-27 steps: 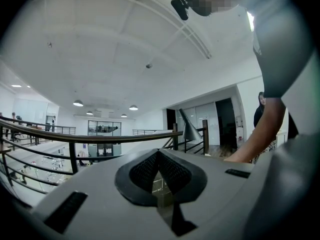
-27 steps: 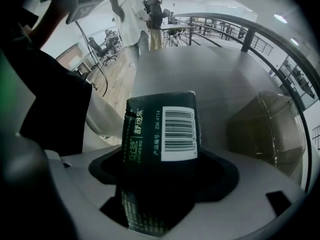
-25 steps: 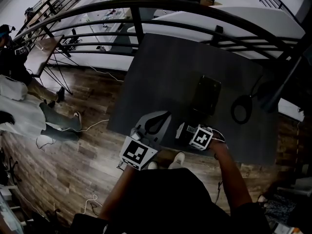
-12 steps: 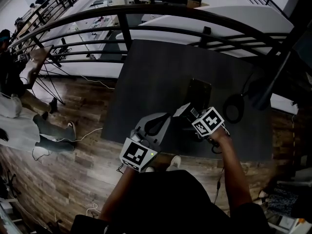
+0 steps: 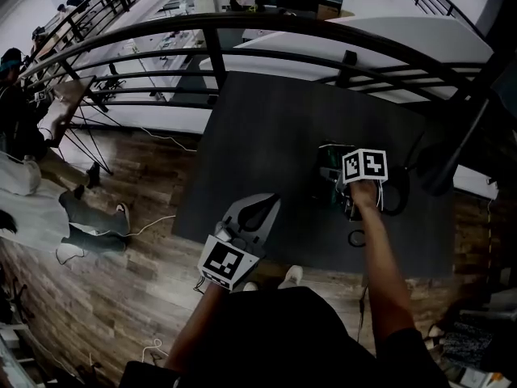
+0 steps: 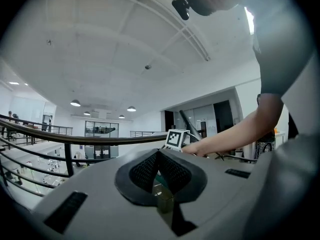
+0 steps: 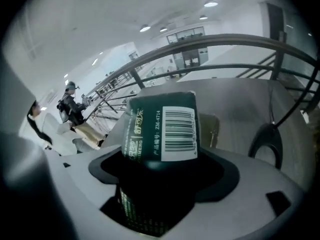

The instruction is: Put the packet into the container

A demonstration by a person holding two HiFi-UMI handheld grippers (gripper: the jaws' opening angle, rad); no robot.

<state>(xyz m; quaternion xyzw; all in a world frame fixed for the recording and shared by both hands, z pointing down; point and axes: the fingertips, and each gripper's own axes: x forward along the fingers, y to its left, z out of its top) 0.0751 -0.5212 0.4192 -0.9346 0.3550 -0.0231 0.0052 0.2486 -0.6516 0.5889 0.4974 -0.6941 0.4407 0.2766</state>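
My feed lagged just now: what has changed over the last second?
The right tongs, clamped on the green packet, swung from the near edge of the table up and farther over it, rolling. The left tongs stayed shut at the near edge.

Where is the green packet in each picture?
Head view: the green packet is right of centre, in the right tool, above the dark table.
Left gripper view: not visible.
Right gripper view: centre, gripped between the jaws.
Shared landmark: the curved dark railing.
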